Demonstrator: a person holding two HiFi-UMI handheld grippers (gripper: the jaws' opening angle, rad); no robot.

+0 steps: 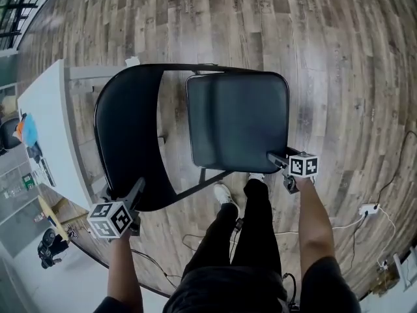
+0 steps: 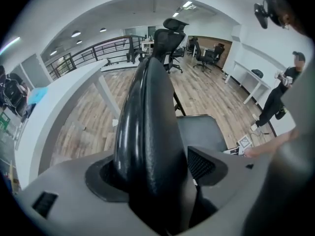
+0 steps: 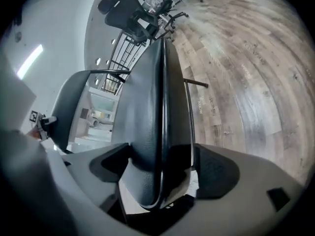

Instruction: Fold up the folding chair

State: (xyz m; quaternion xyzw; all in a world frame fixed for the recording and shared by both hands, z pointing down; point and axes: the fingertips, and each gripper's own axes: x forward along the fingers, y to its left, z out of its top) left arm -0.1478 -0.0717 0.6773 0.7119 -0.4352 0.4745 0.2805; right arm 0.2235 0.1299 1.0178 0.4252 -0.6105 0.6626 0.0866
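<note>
The black folding chair stands unfolded on the wood floor, seen from above in the head view. Its padded seat [image 1: 238, 119] lies flat and its curved backrest [image 1: 127, 135] is to the left. My left gripper [image 1: 139, 188] is open and straddles the backrest's top edge [image 2: 147, 112], which fills most of the gap between the fingers. My right gripper [image 1: 277, 158] is open too and sits over the seat's near right corner. In the right gripper view the seat's edge [image 3: 147, 112] runs between its two pads [image 3: 216, 168], and the backrest [image 3: 74, 102] shows beyond on the left.
A white table [image 1: 52, 122] stands close along the chair's left side. The person's legs and white shoe [image 1: 225, 193] are just behind the chair. Cables and a white power strip [image 1: 368, 208] lie on the floor at right. Office chairs [image 2: 170, 38] and another person [image 2: 285, 82] are farther off.
</note>
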